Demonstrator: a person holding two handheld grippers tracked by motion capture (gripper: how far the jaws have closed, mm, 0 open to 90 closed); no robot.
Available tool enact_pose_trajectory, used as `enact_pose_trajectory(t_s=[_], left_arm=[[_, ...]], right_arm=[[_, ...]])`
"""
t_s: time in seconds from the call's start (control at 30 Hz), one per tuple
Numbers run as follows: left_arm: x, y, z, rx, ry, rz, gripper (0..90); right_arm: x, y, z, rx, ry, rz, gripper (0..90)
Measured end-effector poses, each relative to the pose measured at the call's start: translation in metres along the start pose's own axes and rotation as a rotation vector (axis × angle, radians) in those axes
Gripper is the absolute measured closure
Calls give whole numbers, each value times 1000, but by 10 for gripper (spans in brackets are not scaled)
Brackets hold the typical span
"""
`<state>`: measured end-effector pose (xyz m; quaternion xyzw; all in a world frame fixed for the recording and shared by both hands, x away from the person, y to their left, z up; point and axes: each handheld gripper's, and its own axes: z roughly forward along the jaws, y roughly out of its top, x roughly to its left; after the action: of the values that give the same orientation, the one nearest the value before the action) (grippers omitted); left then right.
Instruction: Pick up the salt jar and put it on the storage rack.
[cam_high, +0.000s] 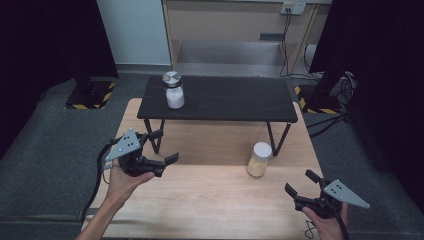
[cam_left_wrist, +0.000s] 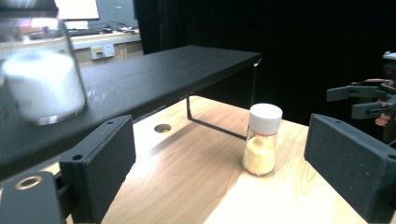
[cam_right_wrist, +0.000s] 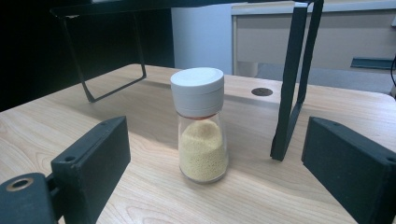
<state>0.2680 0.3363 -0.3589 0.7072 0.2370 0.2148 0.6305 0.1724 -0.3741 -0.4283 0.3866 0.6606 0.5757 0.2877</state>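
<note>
A glass jar with a white cap and yellow granules (cam_high: 260, 159) (cam_left_wrist: 260, 139) (cam_right_wrist: 201, 126) stands upright on the wooden table (cam_high: 210, 195). On the black shelf (cam_high: 220, 97) stands a second jar with a metal lid and white powder (cam_high: 173, 90) (cam_left_wrist: 39, 79). My left gripper (cam_high: 162, 147) (cam_left_wrist: 219, 168) is open at the table's left, its jaws empty. My right gripper (cam_high: 297, 182) (cam_right_wrist: 215, 172) is open near the front right, facing the yellow jar from a short way off. The right gripper (cam_left_wrist: 359, 100) also appears far off in the left gripper view.
The black shelf rests on thin metal legs (cam_high: 276, 137) (cam_right_wrist: 292, 79) on the table's far half. A round hole (cam_right_wrist: 261, 92) (cam_left_wrist: 162, 128) sits in the tabletop. Grey carpet (cam_high: 45, 150) surrounds the table, with cables (cam_high: 330, 122) at the right.
</note>
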Motion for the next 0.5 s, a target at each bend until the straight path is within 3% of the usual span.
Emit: enact_pose_trajectory(t_s=[0.2, 0.3, 0.4, 0.5], left_arm=[[-7, -29, -4, -10, 37, -27, 80], [-8, -38, -3, -1, 32, -46, 82], [-12, -39, -1, 43, 45, -14, 79], [-15, -45, -1, 51, 55, -16, 76]], right_arm=[[1, 1, 3, 9, 7, -4, 80], [1, 1, 4, 11, 11, -9, 80], [1, 0, 5, 14, 10, -7, 80], [1, 0, 5, 13, 12, -11, 80]])
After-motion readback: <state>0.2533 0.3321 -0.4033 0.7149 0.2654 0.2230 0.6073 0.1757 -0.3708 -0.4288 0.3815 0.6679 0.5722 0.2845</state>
